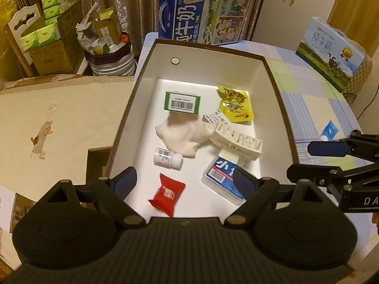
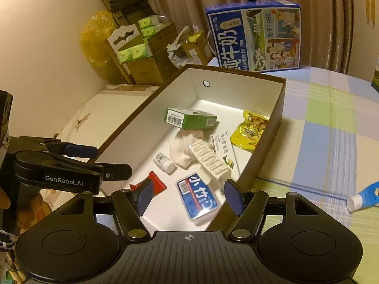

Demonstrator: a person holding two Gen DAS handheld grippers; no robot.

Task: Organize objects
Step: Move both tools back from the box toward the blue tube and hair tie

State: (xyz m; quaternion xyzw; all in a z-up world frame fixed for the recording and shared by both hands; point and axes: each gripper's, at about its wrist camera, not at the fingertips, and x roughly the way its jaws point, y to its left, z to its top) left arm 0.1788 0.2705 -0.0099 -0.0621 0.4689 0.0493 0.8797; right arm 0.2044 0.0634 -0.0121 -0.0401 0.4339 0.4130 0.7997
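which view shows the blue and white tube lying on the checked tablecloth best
The right wrist view. There the blue and white tube lies clear on the checked tablecloth, white cap and blue body both visible. In the left wrist view the tube is smaller, near the right edge, its cap end partly behind the right gripper.

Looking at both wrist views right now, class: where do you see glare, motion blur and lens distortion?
Left wrist view: red packet smeared by blur; bright glare band along the box floor's far edge; strong fisheye bending, dark corners. Right wrist view: glare on the blue-and-white case; curtains bow; warm yellowish light throughout.
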